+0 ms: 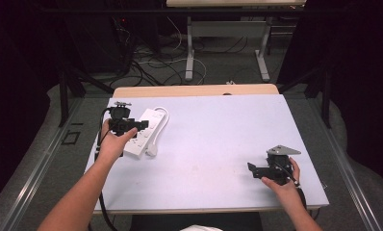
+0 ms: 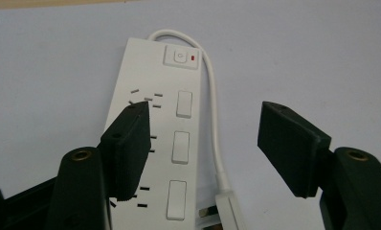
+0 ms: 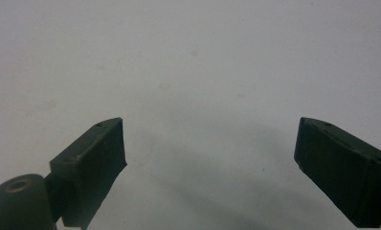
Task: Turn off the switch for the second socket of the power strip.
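Nearest the person, the right tongs (image 1: 257,172) rest low over the bare front right part of the worktop (image 1: 218,144), their jaws spread wide with nothing between them. Farther forward on the left, the left tongs (image 1: 139,126) hover just above a white power strip (image 1: 144,132), which lies near the left edge of the worktop; these jaws also stand wide apart, one over the strip's sockets and the other out past its cable (image 2: 212,120). The strip's plug (image 2: 227,206) lies just beside its near end, and the cable curls round from the far end by the switch (image 2: 180,56). Judging from this, the work looks barely begun: the strip is approached but not gripped, and any grasping or moving is left to do. The worktop is pale, matte and faintly stained. Beyond it, cables sprawl on a grey floor (image 1: 228,62) under another table's legs (image 1: 189,48), with dark curtains at both sides.
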The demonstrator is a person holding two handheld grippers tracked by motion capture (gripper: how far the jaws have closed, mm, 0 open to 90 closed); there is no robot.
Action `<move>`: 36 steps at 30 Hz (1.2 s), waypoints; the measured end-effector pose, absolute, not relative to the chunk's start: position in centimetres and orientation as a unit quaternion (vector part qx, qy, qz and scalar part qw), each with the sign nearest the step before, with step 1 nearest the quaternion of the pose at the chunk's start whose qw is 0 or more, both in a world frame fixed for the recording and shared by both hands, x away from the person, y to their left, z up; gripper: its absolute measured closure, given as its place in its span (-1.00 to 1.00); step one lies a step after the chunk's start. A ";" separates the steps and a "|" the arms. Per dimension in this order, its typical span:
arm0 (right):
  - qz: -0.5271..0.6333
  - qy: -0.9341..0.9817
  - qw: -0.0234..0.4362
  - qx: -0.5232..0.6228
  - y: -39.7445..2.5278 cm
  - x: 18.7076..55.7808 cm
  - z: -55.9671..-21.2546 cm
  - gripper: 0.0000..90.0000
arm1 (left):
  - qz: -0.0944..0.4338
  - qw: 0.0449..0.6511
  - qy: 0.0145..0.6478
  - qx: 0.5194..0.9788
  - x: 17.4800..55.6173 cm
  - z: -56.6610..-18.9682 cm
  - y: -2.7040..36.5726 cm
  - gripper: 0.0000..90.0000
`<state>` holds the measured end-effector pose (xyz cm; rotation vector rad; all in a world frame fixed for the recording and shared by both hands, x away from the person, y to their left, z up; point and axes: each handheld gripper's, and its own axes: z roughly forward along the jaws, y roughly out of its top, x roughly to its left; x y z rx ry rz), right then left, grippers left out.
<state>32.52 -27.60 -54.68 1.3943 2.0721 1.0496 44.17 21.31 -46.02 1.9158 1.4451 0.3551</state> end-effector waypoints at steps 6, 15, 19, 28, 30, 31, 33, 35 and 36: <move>0.378 0.749 0.213 0.501 -27.6 32.6 -54.7 -0.77 | 0.122 0.340 0.568 0.739 45.0 -46.6 21.4 -0.16; 0.378 0.749 0.212 0.501 -27.6 32.6 -54.8 -0.77 | 0.105 0.328 0.582 0.737 45.9 -47.4 21.2 -0.02; 0.379 0.749 0.209 0.502 -27.6 32.6 -54.8 -0.77 | 0.099 0.322 0.584 0.738 46.2 -47.6 21.0 0.10; 0.378 0.750 0.208 0.502 -27.6 32.6 -54.8 -0.75 | 0.086 0.310 0.588 0.742 46.8 -48.4 20.6 0.41; 0.379 0.749 0.207 0.502 -27.6 32.6 -54.8 -0.75 | 0.086 0.305 0.588 0.744 46.9 -48.6 20.4 0.45; 0.378 0.750 0.207 0.502 -27.6 32.6 -54.9 -0.75 | 0.078 0.298 0.586 0.749 47.0 -48.6 20.4 0.47; 0.378 0.750 0.205 0.502 -27.6 32.6 -54.9 -0.75 | 0.081 0.294 0.585 0.752 47.1 -48.9 20.2 0.49; 0.379 0.750 0.204 0.502 -27.6 32.6 -54.9 -0.75 | 0.087 0.282 0.589 0.752 47.1 -49.2 19.9 0.57; 0.379 0.750 0.204 0.502 -27.6 32.6 -54.9 -0.75 | 0.087 0.282 0.589 0.752 47.1 -49.2 19.9 0.59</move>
